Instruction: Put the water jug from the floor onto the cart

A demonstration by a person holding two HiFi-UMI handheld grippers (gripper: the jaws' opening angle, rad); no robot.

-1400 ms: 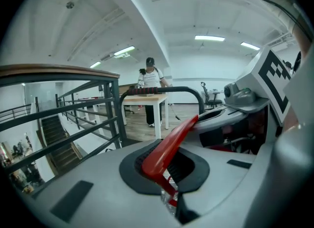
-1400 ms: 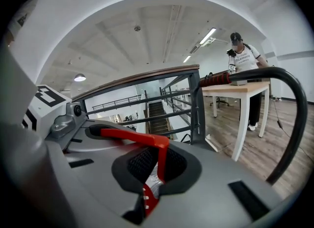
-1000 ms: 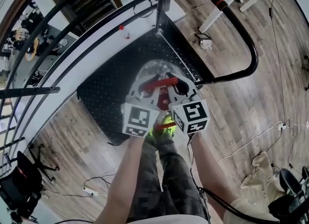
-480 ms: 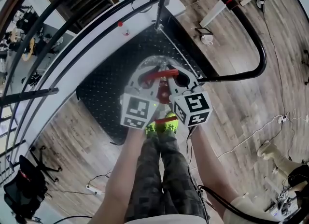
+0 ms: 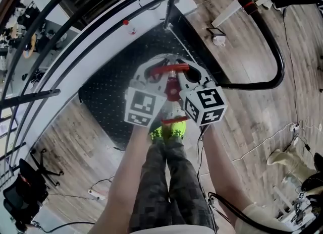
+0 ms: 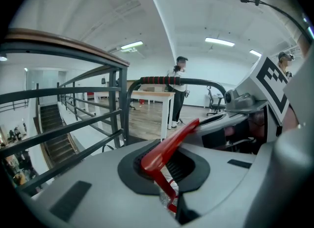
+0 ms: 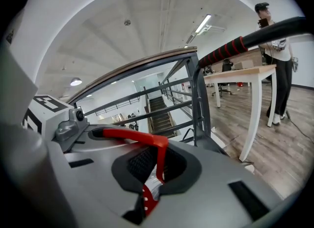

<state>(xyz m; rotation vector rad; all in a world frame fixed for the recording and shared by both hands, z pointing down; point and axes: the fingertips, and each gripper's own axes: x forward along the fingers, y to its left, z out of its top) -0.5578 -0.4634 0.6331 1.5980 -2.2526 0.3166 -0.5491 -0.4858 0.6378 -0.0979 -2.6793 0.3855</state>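
While both tongs pinch the red handle (image 5: pixel 170 68), left gripper (image 5: pixel 155 74) and right gripper (image 5: pixel 187 73) each pressed tight on it, the water jug (image 5: pixel 172 91) hangs over the cart deck (image 5: pixel 111 92) (whether it touches, I cannot tell).

Risk: 2 narrow grips on 1 thin bar. An uneven descent could let it swing or slip and land near the deck's edge.

Jug: clear body, red at the neck, mostly hidden beneath the grippers.

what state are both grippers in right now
Left gripper: shut on the red jug handle.
Right gripper: shut on the red jug handle too.
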